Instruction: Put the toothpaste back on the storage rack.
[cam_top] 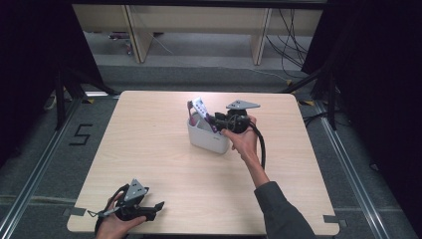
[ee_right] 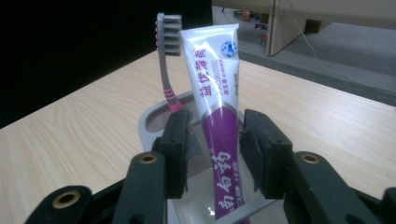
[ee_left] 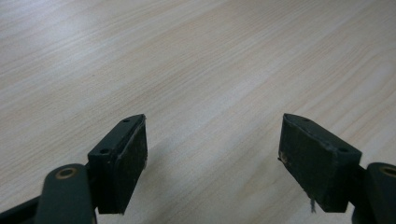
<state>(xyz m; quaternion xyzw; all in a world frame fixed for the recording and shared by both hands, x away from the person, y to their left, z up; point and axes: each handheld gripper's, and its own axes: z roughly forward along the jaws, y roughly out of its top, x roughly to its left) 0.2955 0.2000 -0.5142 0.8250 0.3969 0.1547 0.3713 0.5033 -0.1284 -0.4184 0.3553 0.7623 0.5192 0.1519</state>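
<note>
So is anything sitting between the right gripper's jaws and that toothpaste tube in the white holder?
Nothing visible is. The toothpaste tube stands directly between the jaws of the right gripper, with small gaps on both sides. The toothbrush stands off to one side in the same white holder, clear of the jaws.

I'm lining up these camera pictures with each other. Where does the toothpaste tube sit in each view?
High view: the toothpaste tube stands tilted in the white cup, just past table centre, at the right gripper.
Left gripper view: open jaws over bare table, no tube here.
Right gripper view: centre, upright between the jaws, with gaps either side.
Shared landmark: the toothbrush beside the tube.
</note>
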